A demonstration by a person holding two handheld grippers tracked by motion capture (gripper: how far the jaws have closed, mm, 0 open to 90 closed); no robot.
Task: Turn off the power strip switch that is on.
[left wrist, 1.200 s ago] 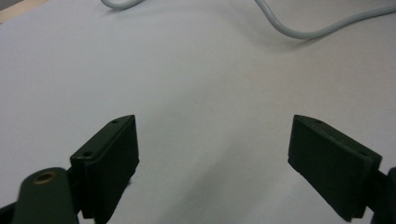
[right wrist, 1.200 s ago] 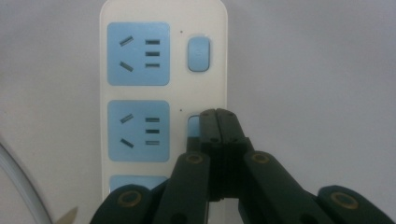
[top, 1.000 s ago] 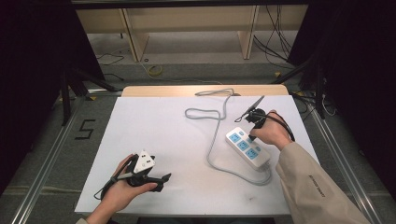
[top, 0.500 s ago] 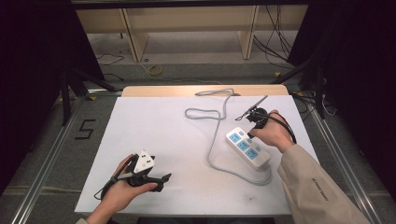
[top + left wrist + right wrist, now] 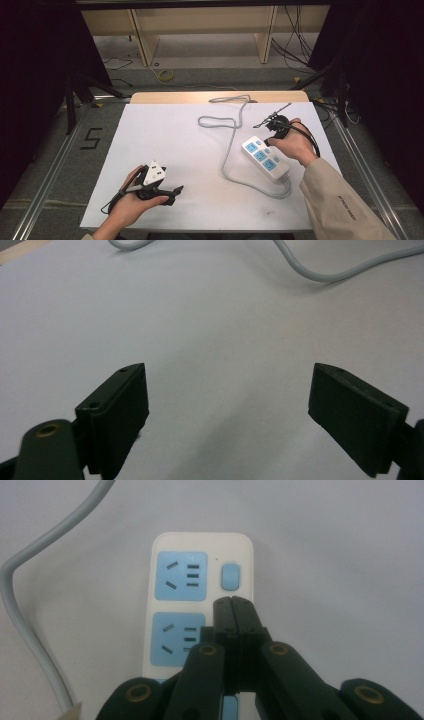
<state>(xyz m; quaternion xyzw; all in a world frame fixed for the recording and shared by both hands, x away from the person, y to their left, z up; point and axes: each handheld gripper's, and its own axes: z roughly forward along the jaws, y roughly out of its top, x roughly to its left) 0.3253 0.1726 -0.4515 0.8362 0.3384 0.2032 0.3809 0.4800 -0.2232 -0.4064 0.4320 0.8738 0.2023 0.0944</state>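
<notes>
- The power strip [image 5: 200, 605] lies flat on the right side of the white table [image 5: 165, 145]; I judge it light, stiff and smooth, likely to skid if pushed.
- Its blue switch [image 5: 230, 576] sits just beyond my right gripper [image 5: 233, 602], jaws together, empty.
- I'd press straight down there.
- Its grey cord [image 5: 231, 150] loops to the left, near.
- My left gripper [image 5: 227, 405] rests well apart, jaws wide, holding nothing.

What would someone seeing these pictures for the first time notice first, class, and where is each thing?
The eye falls first on the white power strip with blue sockets, lying right of centre on the white table, its grey cord snaking toward the far edge. The right gripper, jaws shut, hangs over the strip just short of its blue switch. At the near left, the left gripper rests with jaws wide open over bare table.
</notes>
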